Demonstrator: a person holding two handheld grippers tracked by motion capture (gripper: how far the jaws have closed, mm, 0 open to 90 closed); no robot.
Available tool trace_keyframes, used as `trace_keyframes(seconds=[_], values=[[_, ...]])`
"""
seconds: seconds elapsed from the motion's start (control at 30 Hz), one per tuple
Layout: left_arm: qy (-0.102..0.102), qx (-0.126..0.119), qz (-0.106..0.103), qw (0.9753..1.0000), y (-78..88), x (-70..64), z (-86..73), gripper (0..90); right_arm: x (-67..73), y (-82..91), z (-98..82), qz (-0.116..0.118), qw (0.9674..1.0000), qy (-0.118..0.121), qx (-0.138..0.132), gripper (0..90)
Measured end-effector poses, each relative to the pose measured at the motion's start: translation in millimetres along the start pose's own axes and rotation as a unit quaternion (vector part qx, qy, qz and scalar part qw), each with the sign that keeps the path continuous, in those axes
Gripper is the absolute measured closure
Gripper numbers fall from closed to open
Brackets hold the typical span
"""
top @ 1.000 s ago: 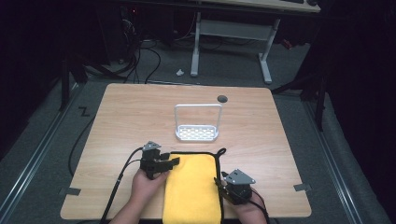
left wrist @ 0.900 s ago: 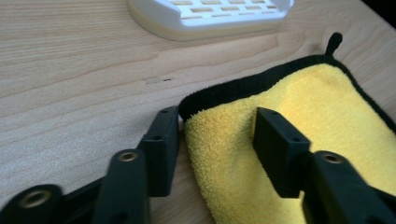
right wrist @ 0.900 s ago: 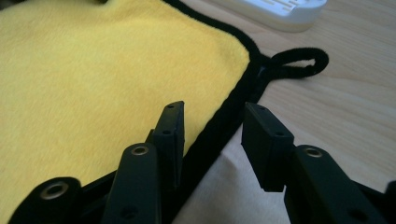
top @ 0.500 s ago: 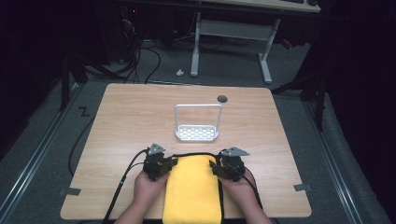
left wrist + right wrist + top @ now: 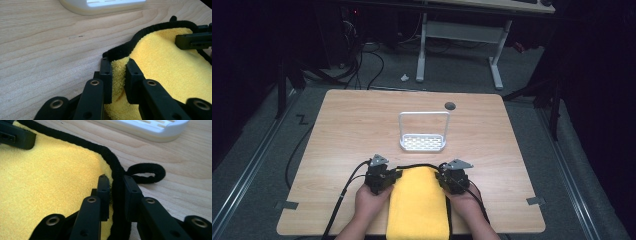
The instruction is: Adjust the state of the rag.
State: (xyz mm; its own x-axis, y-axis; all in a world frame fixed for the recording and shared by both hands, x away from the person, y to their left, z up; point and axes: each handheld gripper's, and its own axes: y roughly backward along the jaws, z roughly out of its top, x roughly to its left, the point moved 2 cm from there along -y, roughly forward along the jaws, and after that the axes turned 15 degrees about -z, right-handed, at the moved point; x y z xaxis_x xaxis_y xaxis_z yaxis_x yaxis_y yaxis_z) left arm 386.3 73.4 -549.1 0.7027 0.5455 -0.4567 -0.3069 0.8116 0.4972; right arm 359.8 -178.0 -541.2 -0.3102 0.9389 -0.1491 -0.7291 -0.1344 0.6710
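A yellow towel (image 5: 418, 205) with black trim lies folded at the table's near edge. My left gripper (image 5: 388, 181) is at its far left corner. In the left gripper view the jaws (image 5: 118, 62) have just been closing and now pinch the yellow pile (image 5: 162, 62) at the trim. My right gripper (image 5: 446, 181) is at the far right corner. Its jaws (image 5: 115, 178) have also just been closing and now clamp the black trim beside a small hanging loop (image 5: 146, 172). Both grippers are shut on the towel (image 5: 50, 177).
A white wire-handled rack (image 5: 423, 132) stands just beyond the towel at mid-table, close ahead of both grippers (image 5: 105, 5) (image 5: 150, 127). A dark round hole (image 5: 450, 106) sits behind it. Bare wood table (image 5: 352, 125) spreads to the left and right.
My right gripper has moved from the towel's right side up to its far right corner and shut on the trim. The left gripper has stayed put and shut on the far left corner.
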Motion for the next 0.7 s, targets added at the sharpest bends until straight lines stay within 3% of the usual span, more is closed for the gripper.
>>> trace_keyframes(seconds=[0.1,0.4,0.53,0.7], values=[[-0.007,-0.001,-0.001,1.0000,1.1,-1.0,1.0,79.3,2.5,5.7,-2.1,-0.009,0.9998,0.010,-0.015,80.0],[-0.028,-0.019,0.009,0.9994,4.6,-7.5,0.5,81.5,3.4,14.2,-5.9,-0.010,0.9997,-0.007,-0.023,80.3],[-0.022,-0.036,0.000,0.9991,6.7,-9.1,2.3,81.5,4.2,16.9,-6.4,-0.012,0.9995,-0.007,-0.027,80.5],[-0.037,-0.047,0.010,0.9982,11.6,-16.4,2.8,82.4,3.7,24.9,-2.3,-0.012,0.9988,-0.005,-0.047,80.8]])
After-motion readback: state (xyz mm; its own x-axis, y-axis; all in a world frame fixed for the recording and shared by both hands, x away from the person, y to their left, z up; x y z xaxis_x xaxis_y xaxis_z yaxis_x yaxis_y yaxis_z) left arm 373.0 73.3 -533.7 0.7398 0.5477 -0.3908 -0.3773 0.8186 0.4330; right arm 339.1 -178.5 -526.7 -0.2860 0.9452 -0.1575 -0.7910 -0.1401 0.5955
